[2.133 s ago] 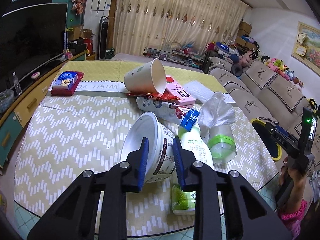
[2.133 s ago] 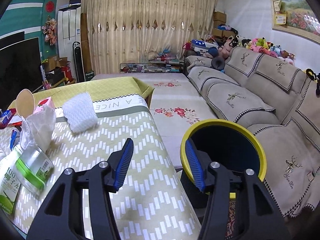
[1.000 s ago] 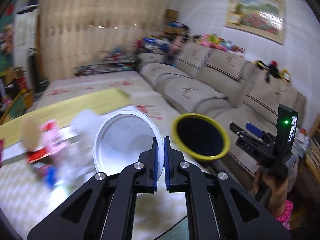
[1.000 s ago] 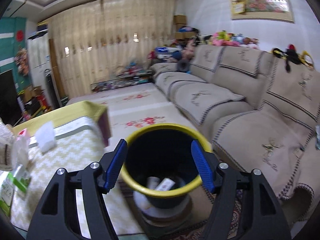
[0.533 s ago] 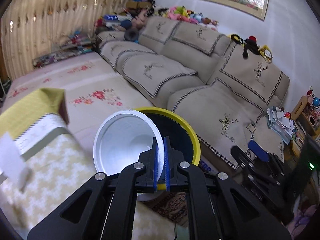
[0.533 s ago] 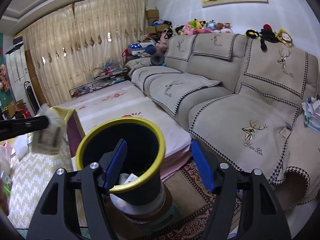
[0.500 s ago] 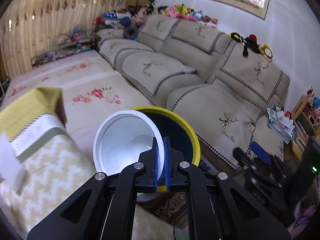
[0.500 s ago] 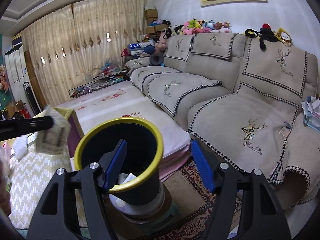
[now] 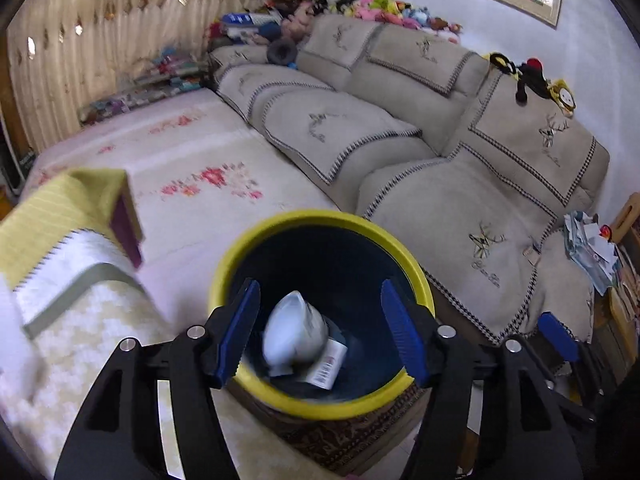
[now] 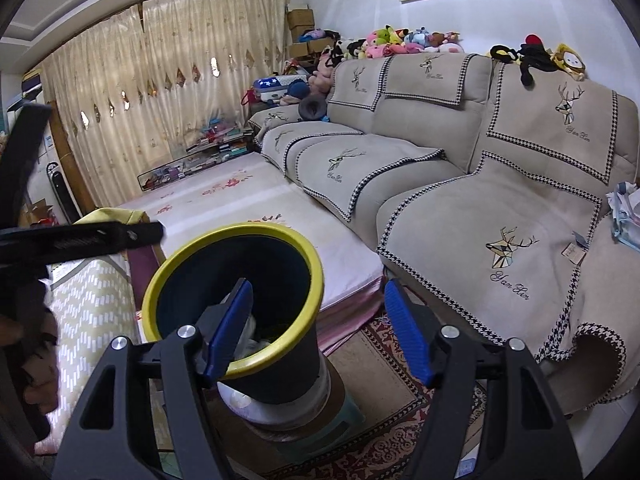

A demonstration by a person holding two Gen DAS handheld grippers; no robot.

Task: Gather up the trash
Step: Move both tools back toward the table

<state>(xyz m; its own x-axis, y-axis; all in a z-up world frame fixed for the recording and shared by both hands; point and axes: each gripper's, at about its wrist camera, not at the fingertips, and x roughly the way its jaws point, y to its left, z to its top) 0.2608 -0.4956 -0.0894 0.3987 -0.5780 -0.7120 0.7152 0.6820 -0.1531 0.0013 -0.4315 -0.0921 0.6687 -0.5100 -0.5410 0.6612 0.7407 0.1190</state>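
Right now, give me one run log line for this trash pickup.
left gripper: jaws opening, empty | white cup: inside yellow-rimmed bin | right gripper: open, empty

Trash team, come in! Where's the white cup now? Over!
Left tool opening, nothing between its jaws. White cup inside the yellow-rimmed bin. Right tool open, empty. Nothing in the way.

We list: left hand-held gripper, jaws opening, nothing between them, above yellow-rimmed bin; inside we see a blurred white tub and a small carton; beige sofa behind.
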